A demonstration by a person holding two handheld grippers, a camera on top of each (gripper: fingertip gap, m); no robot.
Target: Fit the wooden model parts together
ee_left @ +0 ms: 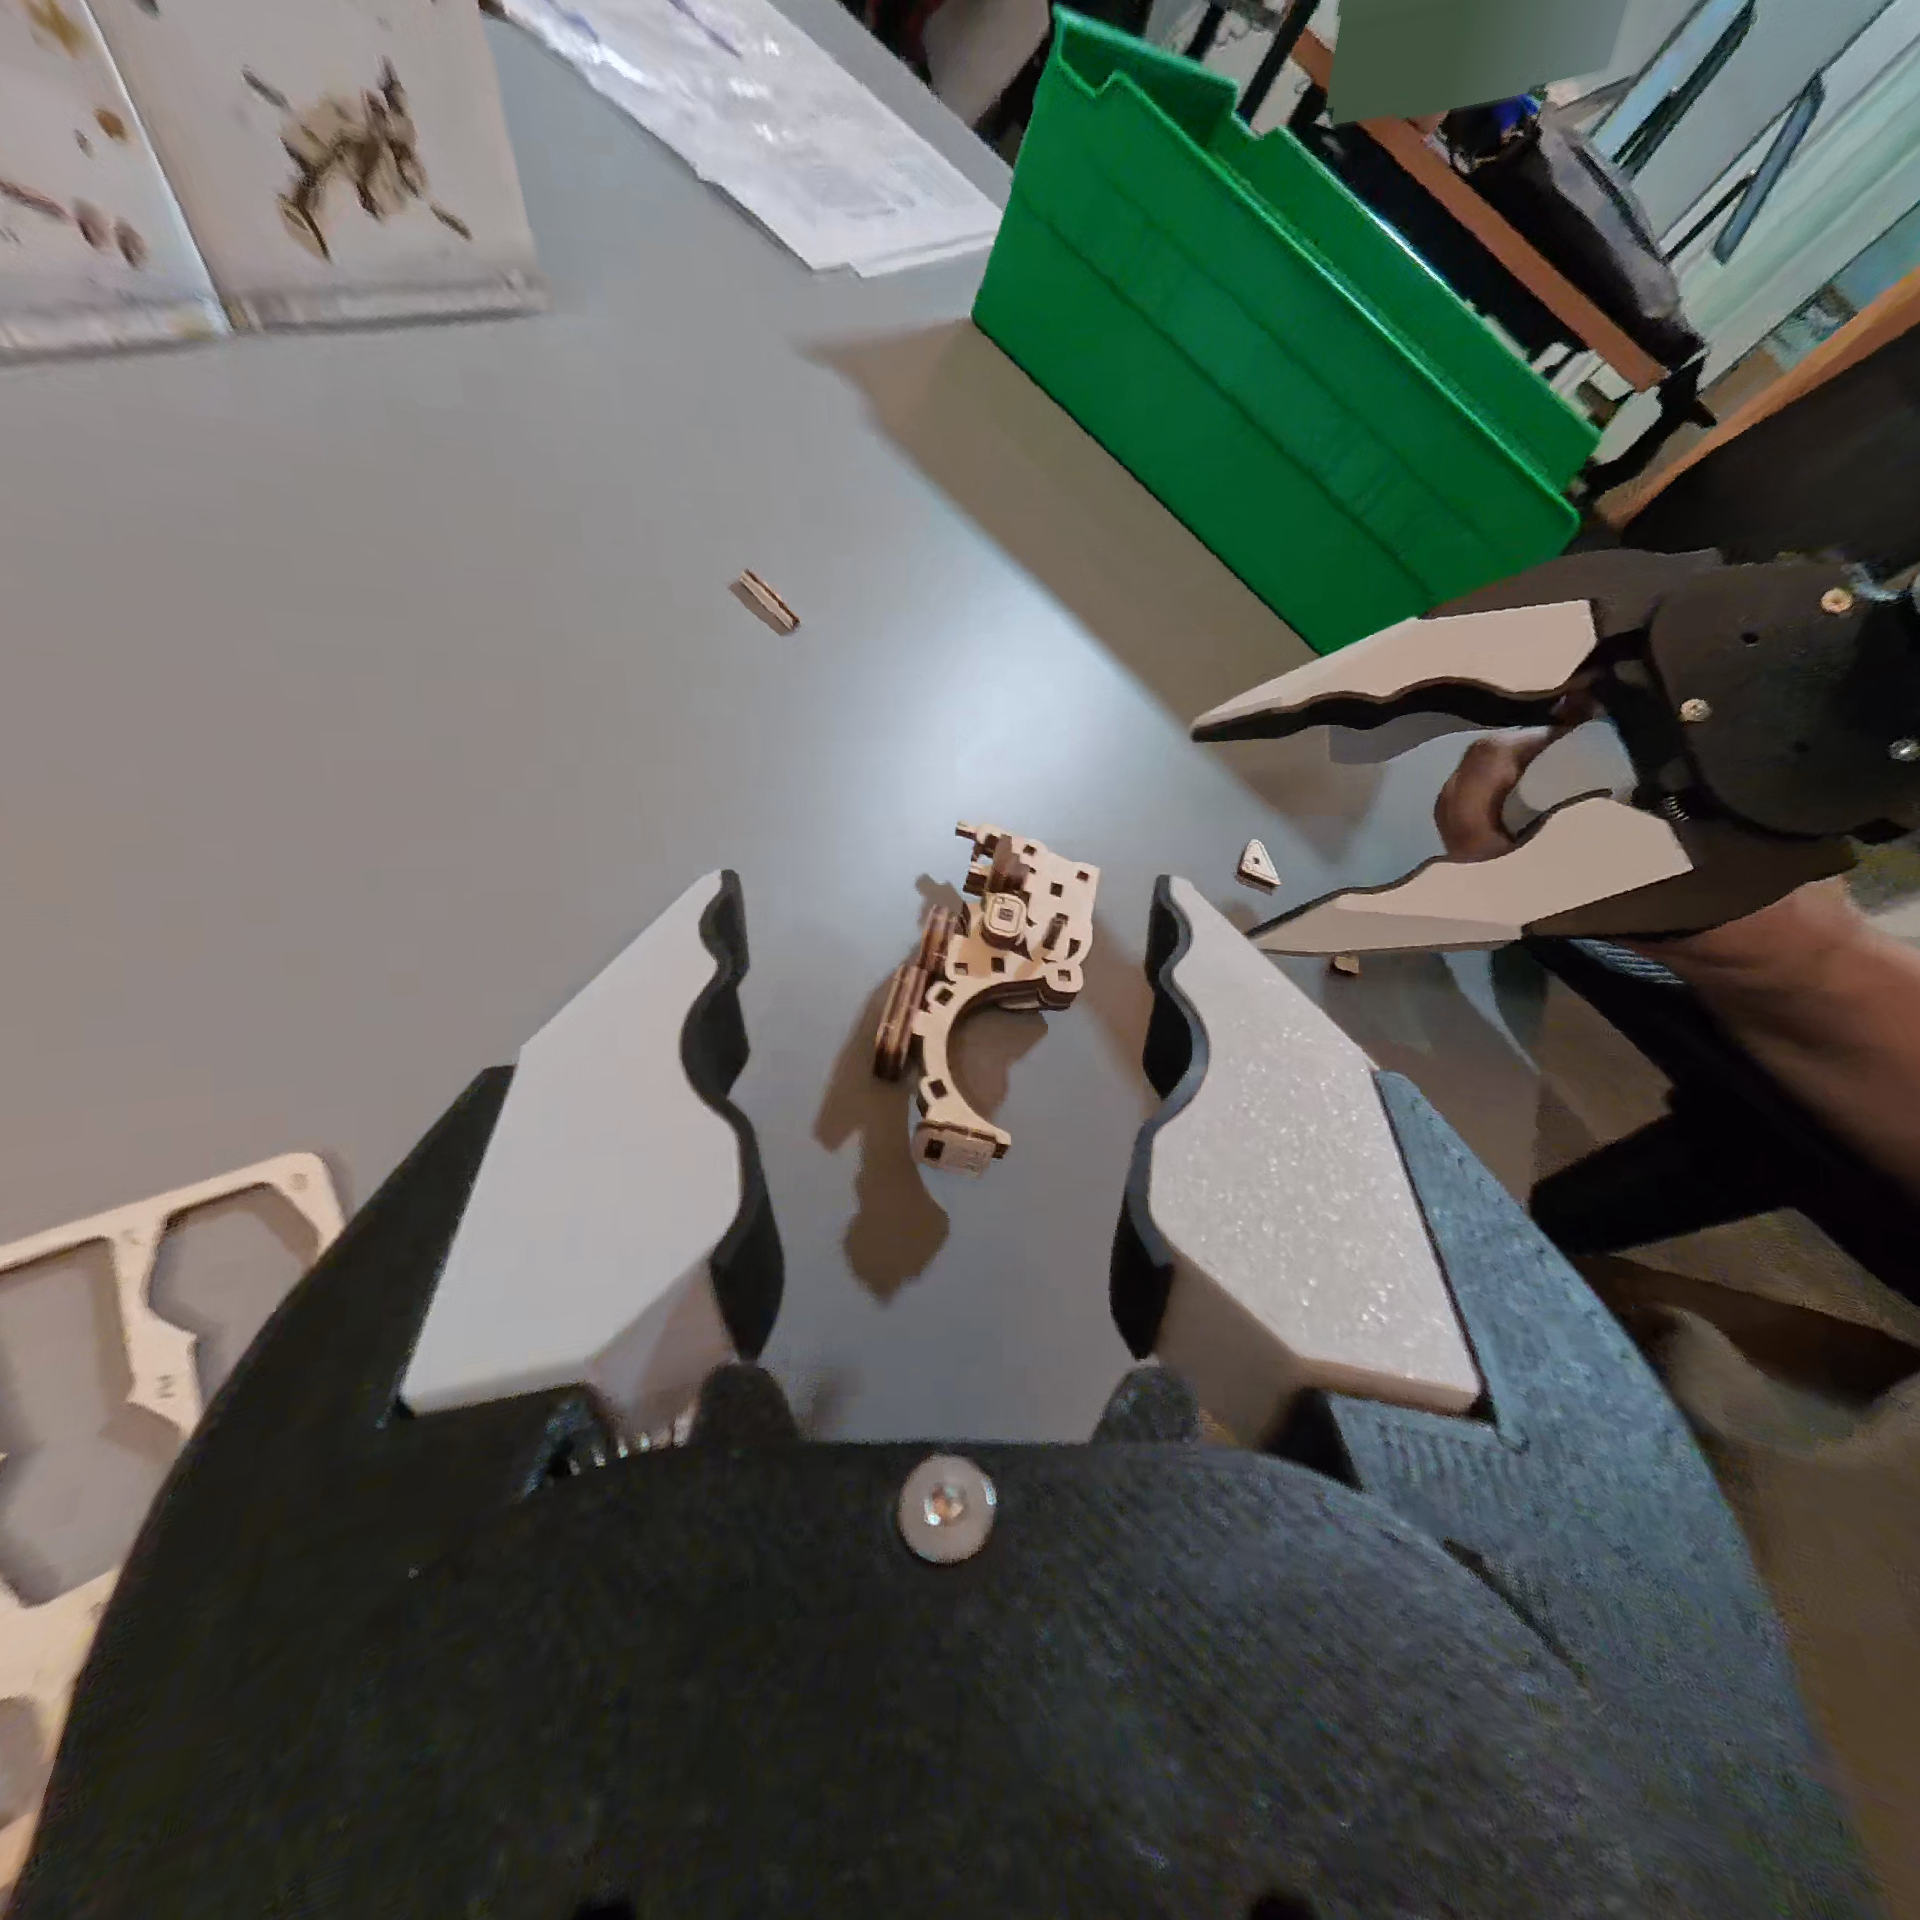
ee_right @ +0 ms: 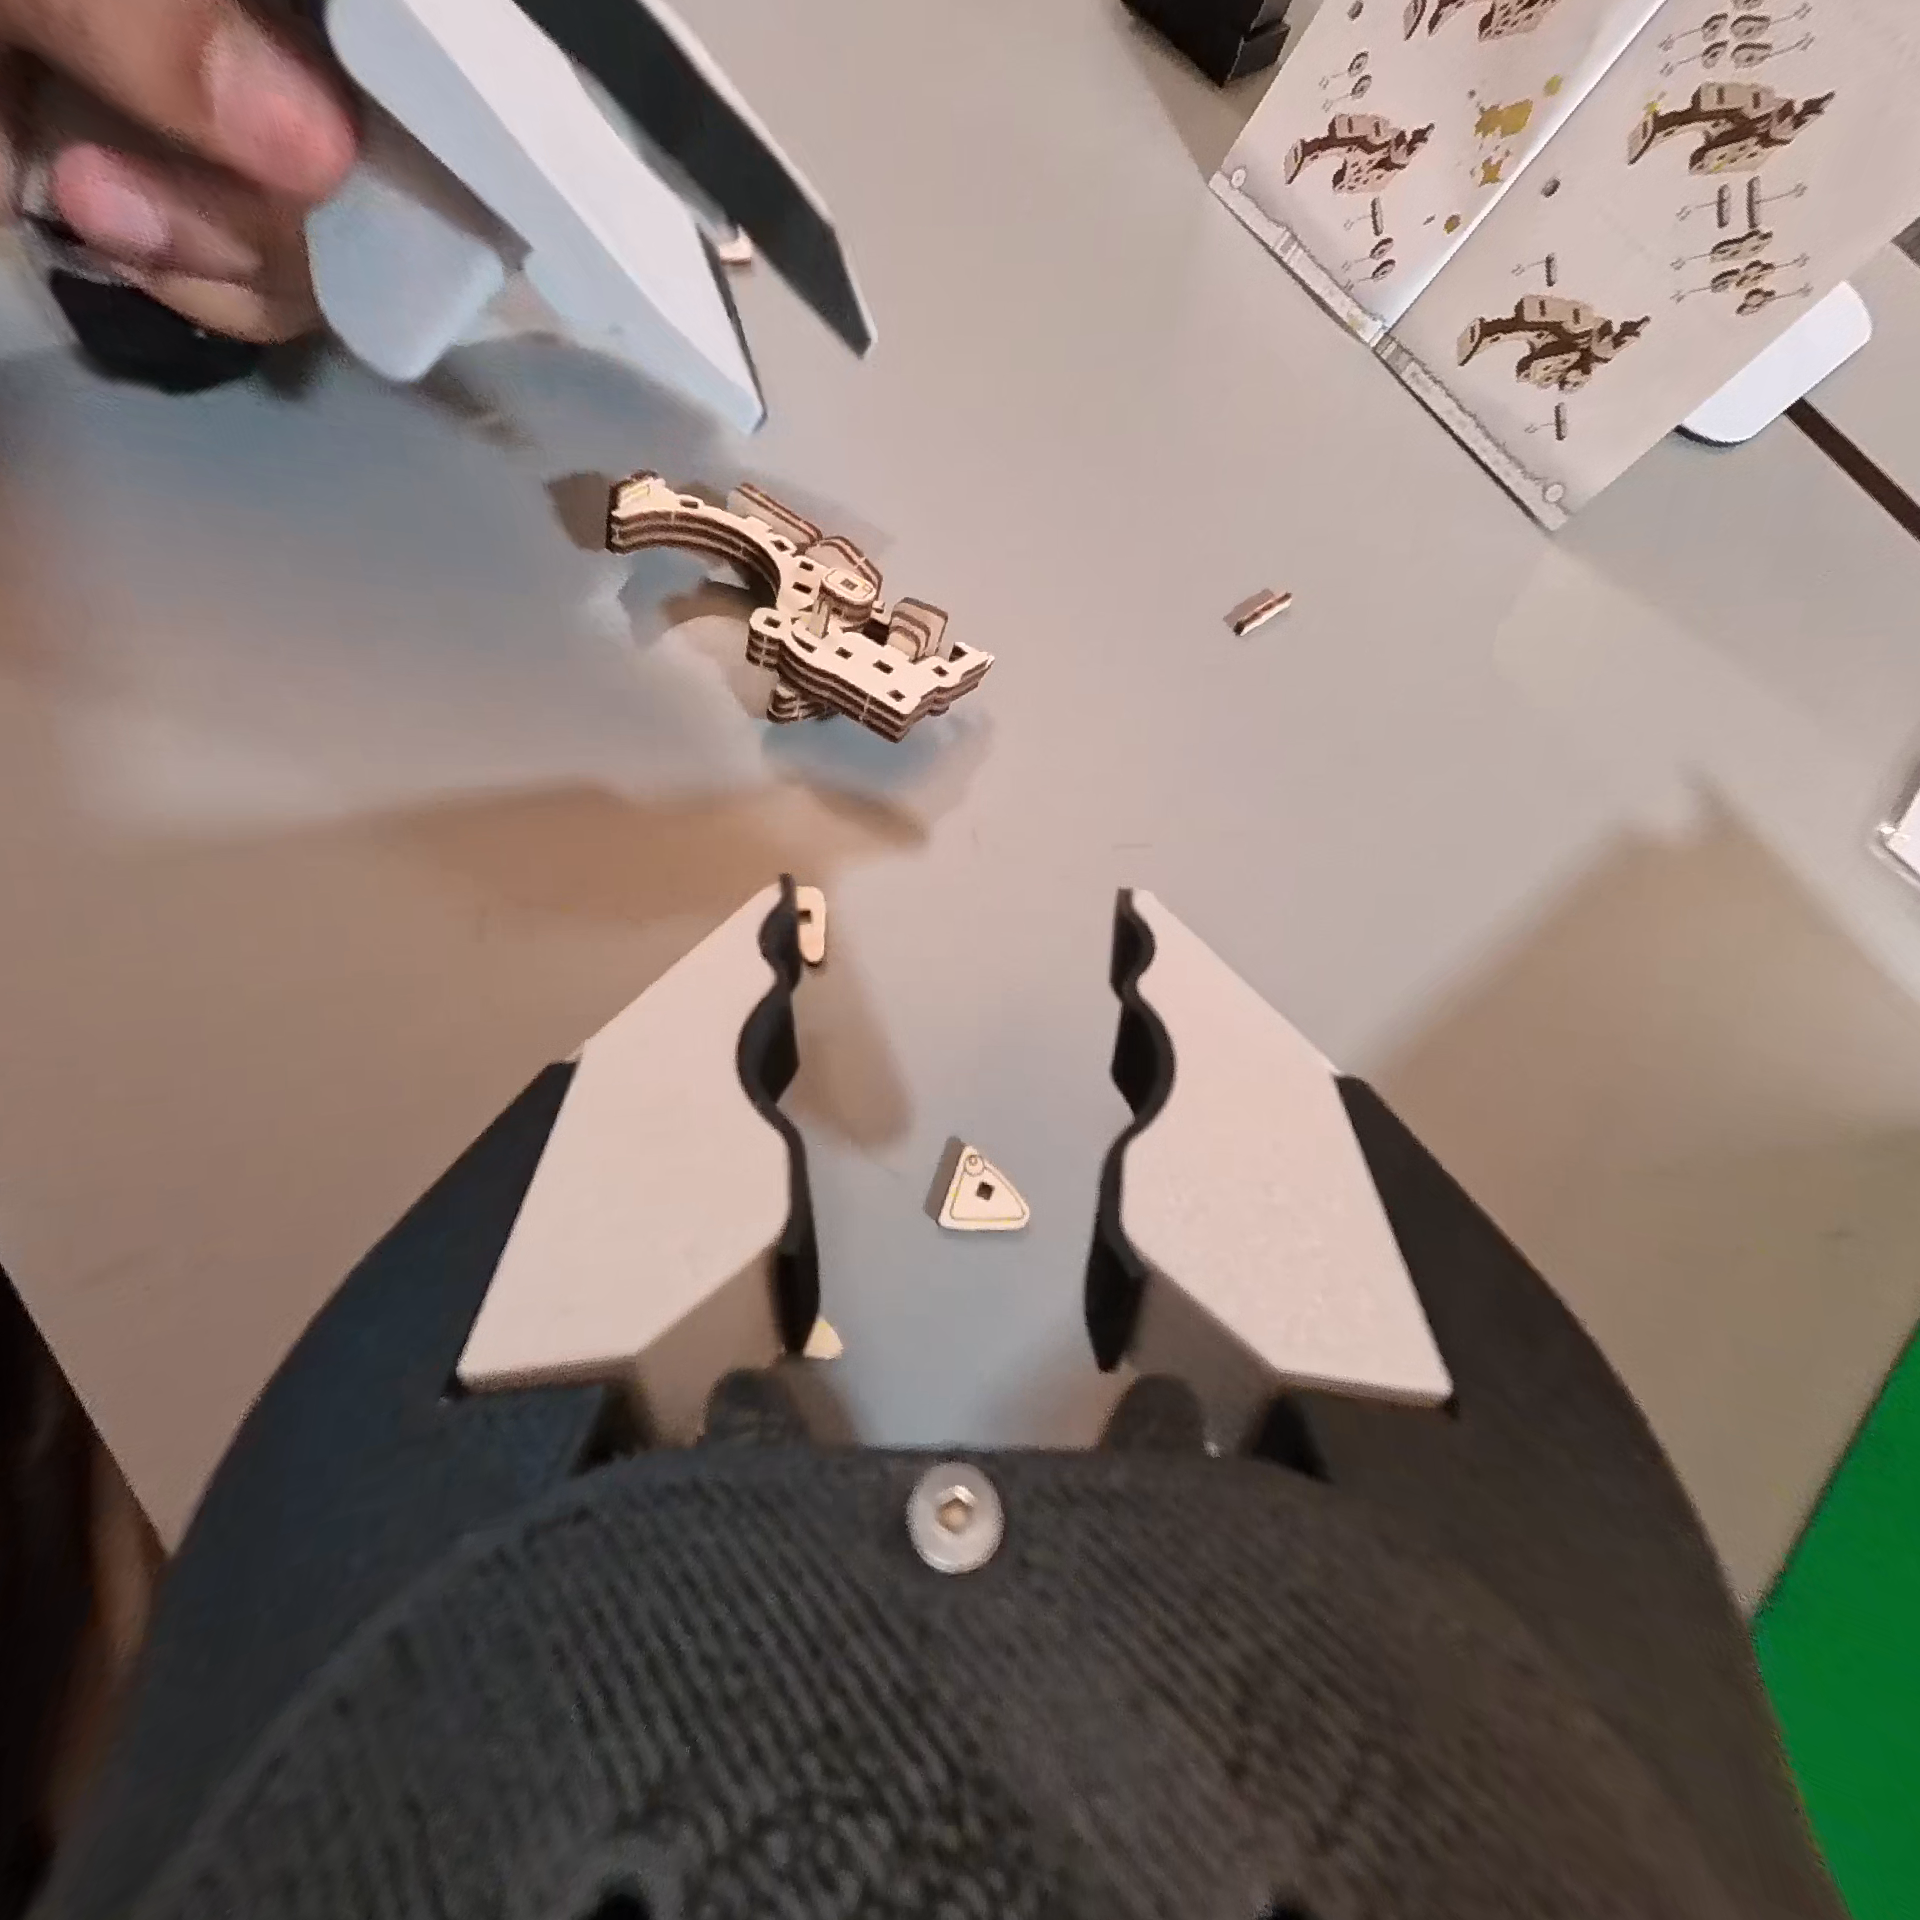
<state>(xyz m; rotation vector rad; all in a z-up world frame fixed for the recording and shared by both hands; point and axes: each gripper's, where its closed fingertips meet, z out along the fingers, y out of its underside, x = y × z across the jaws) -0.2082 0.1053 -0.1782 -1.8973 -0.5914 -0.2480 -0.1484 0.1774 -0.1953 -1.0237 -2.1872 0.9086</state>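
A partly built wooden model (ee_left: 997,966) lies on the grey table (ee_left: 416,727). It sits just ahead of my left gripper (ee_left: 948,894), which is open and empty with the model between its fingertips' lines. In the right wrist view the model (ee_right: 810,613) lies ahead and to the left of my right gripper (ee_right: 956,899), which is open and empty. A small triangular wooden piece (ee_right: 977,1195) lies on the table between the right fingers, untouched. Another small piece (ee_right: 810,925) lies beside the right gripper's left fingertip. The right gripper (ee_left: 1226,831) also shows to the model's right.
A small wooden bar (ee_left: 766,603) lies farther out on the table. A green bin (ee_left: 1247,343) stands at the back right. Instruction sheets (ee_right: 1558,229) lie at the far side. A cut-out wooden sheet (ee_left: 156,1299) lies near my left gripper. A hand (ee_right: 156,156) holds the left gripper (ee_right: 805,369). The small triangular wooden piece (ee_right: 977,1195) is closer to my right gripper, around 6 cm from its tips; the left tips are 15 cm off. The left camera catches it too, in the left wrist view (ee_left: 1260,860).
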